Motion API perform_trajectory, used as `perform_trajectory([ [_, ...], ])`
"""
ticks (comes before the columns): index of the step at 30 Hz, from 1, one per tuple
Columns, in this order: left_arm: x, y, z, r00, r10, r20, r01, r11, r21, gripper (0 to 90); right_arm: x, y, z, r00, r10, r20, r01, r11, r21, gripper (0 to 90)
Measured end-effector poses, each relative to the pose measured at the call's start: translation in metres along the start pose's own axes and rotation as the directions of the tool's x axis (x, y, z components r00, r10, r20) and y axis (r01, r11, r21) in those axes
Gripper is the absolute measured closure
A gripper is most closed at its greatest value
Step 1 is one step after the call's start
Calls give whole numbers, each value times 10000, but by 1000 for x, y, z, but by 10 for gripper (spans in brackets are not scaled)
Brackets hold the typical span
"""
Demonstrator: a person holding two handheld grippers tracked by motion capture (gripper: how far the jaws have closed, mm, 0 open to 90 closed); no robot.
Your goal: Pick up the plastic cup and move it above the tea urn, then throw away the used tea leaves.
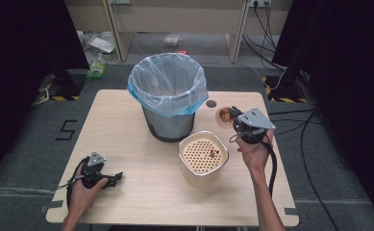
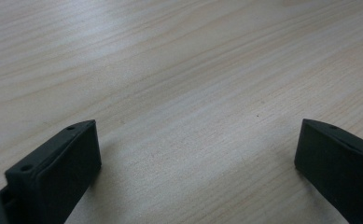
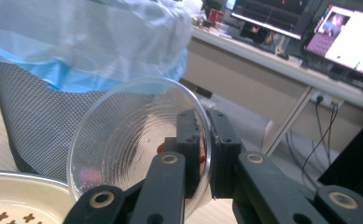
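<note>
My right gripper (image 1: 234, 121) is shut on the rim of a clear plastic bowl (image 1: 224, 117), lifted above the table's right side beside the bin. In the right gripper view the bowl (image 3: 123, 140) is tipped on its side, and my right gripper (image 3: 205, 122) pinches its rim with one jaw inside and one outside. Reddish bits of food cling inside it. Lower left on the table lies my left gripper (image 1: 114, 178), open; my left gripper (image 2: 198, 154) has bare wood between its jaws.
A mesh bin (image 1: 168, 86) lined with a blue-white bag (image 3: 76, 37) stands at the table's back middle. In front of it sits a cream container (image 1: 203, 156) with a perforated insert holding a few red scraps. A small dark disc (image 1: 211, 103) marks the tabletop.
</note>
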State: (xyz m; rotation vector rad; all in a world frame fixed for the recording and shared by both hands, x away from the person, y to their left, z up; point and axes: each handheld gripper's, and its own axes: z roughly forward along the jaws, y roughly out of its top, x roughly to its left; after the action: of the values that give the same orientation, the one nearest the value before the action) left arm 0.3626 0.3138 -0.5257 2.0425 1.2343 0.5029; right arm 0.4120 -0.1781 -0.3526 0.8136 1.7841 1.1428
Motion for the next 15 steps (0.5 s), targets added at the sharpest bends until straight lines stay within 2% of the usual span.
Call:
perform_trajectory([
  [5,0,0,0,10000,-4,6,4,10000,-1,0,14,9,-2,9950,-991,121,993,9950,-122,850],
  [9,0,0,0,10000,10,-6,-10,10000,-1,0,27,12,-3,9773,-2091,337,2097,9776,-156,849],
  [14,0,0,0,10000,33,-9,-33,10000,-13,0,40,12,-4,9543,-2971,321,2978,9545,-182,850],
  [15,0,0,0,10000,33,-9,-33,10000,-13,0,42,12,-4,9469,-3202,299,3209,9468,-219,850],
])
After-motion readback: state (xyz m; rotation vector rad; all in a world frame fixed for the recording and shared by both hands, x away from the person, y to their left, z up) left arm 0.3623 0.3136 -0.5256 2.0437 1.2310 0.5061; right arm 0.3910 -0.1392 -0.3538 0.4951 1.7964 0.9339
